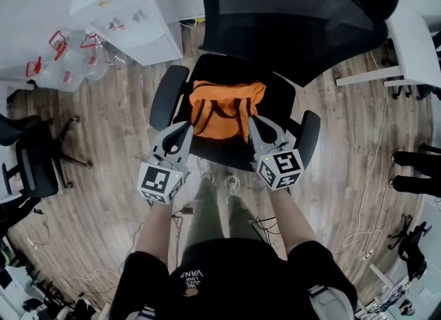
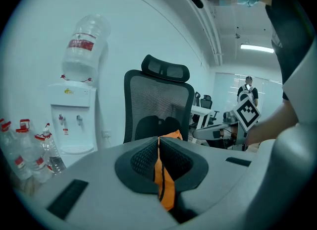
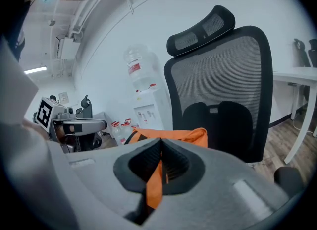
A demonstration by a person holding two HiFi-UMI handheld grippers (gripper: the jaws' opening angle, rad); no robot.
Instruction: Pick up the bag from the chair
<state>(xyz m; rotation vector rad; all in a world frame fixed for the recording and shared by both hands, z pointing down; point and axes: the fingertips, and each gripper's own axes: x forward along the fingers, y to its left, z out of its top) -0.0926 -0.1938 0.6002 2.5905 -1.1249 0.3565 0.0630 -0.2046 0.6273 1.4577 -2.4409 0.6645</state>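
Observation:
An orange bag [image 1: 224, 108] lies on the seat of a black office chair [image 1: 286, 15]. My left gripper [image 1: 187, 126] is shut on the bag's left edge; orange fabric with a black strap [image 2: 164, 182] is pinched between its jaws. My right gripper [image 1: 252, 120] is shut on the bag's right edge, and an orange strap [image 3: 154, 182] runs through its closed jaws. The rest of the bag [image 3: 171, 136] shows behind the right jaws, in front of the mesh backrest [image 3: 225, 85].
A white water dispenser [image 1: 134, 12] stands at the back left with several empty bottles [image 1: 65, 60] on the floor beside it. A white desk [image 1: 410, 43] is at the right. Another black chair [image 1: 31, 153] stands at the far left. My legs and shoes [image 1: 219, 186] are just before the seat.

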